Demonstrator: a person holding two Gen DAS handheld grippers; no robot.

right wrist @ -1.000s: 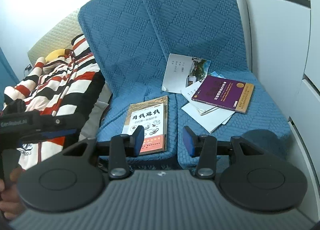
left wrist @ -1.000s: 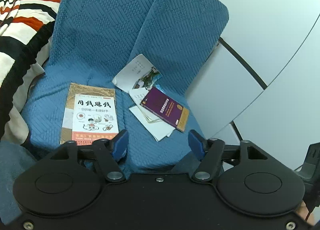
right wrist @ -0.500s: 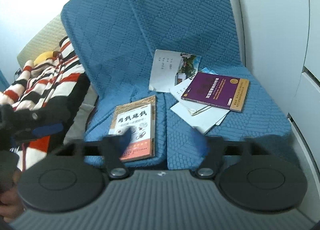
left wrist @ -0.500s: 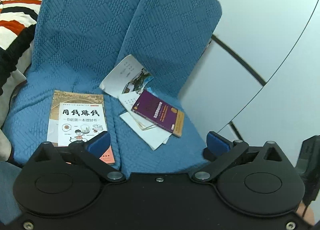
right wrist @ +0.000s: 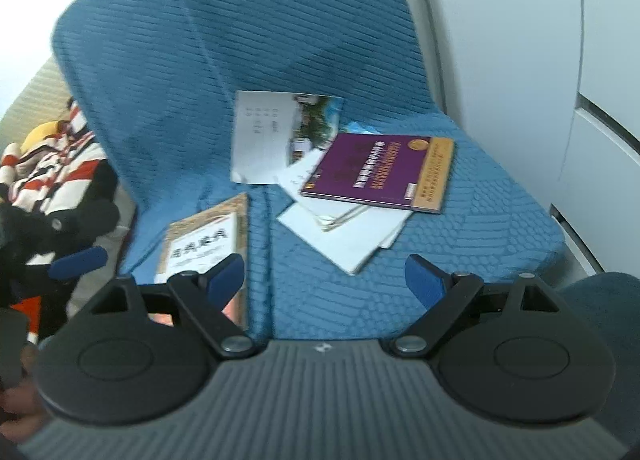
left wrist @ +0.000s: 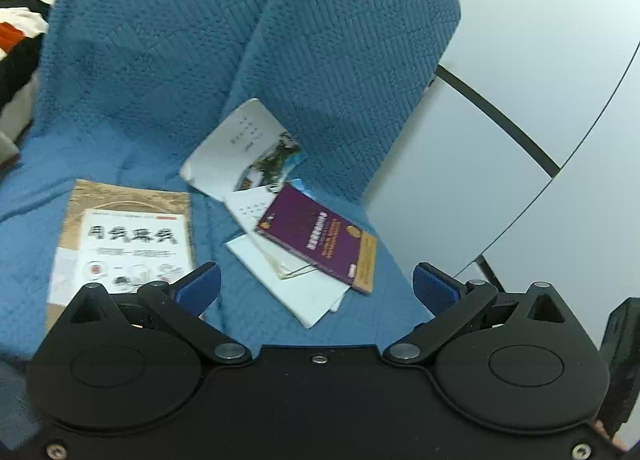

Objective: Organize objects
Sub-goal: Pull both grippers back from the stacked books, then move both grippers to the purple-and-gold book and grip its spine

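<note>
Lying ahead of the wide-spread left gripper (left wrist: 316,284) and right gripper (right wrist: 324,276), the purple book (left wrist: 320,244) looks thin, stiff and light, best pinched by its near edge.

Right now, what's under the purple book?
The purple book lies on loose white papers that stick out beside it, on the blue cushion. Whatever else it covers is hidden.

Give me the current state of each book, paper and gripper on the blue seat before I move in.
left gripper: open, holding nothing
right gripper: open, holding nothing
purple book: closed, lying flat on the white papers
white papers: loose, fanned out
tan book: closed, flat, alone on the left cushion
white booklet: leaning against the backrest
</note>
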